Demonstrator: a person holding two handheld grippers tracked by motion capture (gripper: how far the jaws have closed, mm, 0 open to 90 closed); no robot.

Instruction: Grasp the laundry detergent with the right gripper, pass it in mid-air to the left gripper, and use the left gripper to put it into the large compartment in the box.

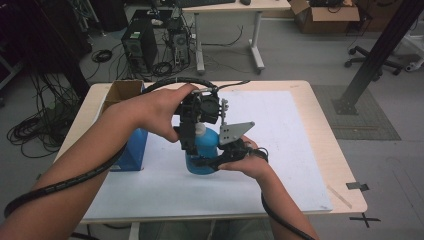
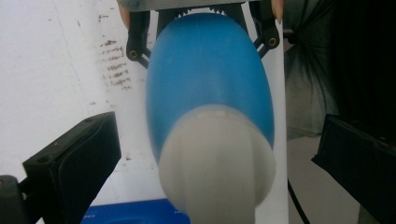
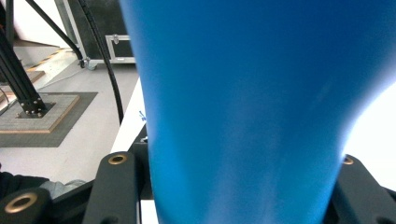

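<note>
High view: blue bottle (image 1: 206,150) with white cap (image 1: 199,130), upright on white sheet (image 1: 280,150) at mid-table.
Smooth, rounded blue body, pinched low by right gripper (image 1: 227,156); left gripper (image 1: 192,125) above cap, spread wide either side, not touching.

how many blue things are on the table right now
2: a blue bottle with a white cap at mid-table, between the right gripper and the left gripper, and a blue box to its left. Others may be hidden behind the forearms.
</note>
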